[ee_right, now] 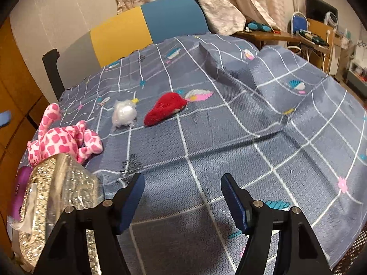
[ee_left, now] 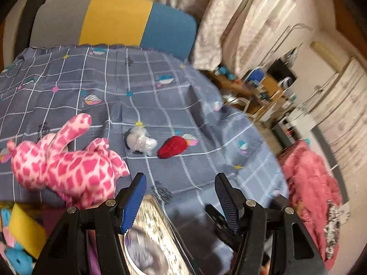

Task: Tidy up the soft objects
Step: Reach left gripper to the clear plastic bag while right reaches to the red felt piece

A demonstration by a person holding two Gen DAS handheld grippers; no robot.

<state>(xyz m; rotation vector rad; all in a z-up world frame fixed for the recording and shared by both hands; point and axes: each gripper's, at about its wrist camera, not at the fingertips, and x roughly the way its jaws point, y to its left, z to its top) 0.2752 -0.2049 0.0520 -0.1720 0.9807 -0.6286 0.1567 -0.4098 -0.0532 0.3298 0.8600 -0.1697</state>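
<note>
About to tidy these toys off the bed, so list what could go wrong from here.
1. The pink spotted plush lies against the glittery tissue box near the bed's edge; pulling it might knock the box off.
2. The white wrapped ball looks crinkly and round, so it may slip or roll from open jaws.

Three soft things are seen lying on a grey checked cloth [ee_right: 229, 137]. A pink-and-white spotted plush giraffe [ee_left: 68, 165] is laid on its side at the left, its long neck stretched away and its legs bunched together. Right of it, apart, a small white soft toy wrapped in clear plastic [ee_right: 123, 114] is set. Just beside that, a red plush heart [ee_right: 164, 111] is laid flat, its point turned toward the wrapped toy.
</note>
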